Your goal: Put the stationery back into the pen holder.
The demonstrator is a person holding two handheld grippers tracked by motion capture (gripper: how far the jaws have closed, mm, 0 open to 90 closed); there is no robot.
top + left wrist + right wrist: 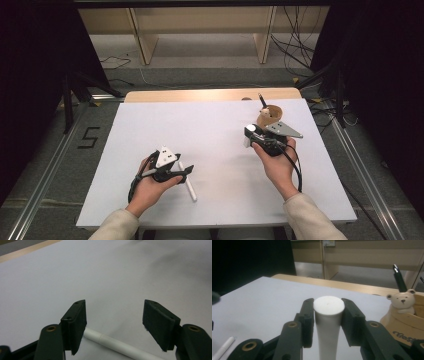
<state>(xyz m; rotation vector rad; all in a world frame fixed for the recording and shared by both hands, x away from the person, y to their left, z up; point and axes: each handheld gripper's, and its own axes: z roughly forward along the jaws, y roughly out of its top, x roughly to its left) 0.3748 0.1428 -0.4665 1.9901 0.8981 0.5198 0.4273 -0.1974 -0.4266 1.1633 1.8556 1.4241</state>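
Right claw (328,322), raised level, clamps an upright white handle (328,322); left claw (115,325) gapes over a white pen (117,345).

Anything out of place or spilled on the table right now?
Nothing spilled or damaged. One white pen lies loose on the table under the open left gripper, away from the bear holder. The right gripper clamps a white cap upright.

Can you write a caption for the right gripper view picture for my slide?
The right gripper squeezes a white handle beside a bear pen holder.
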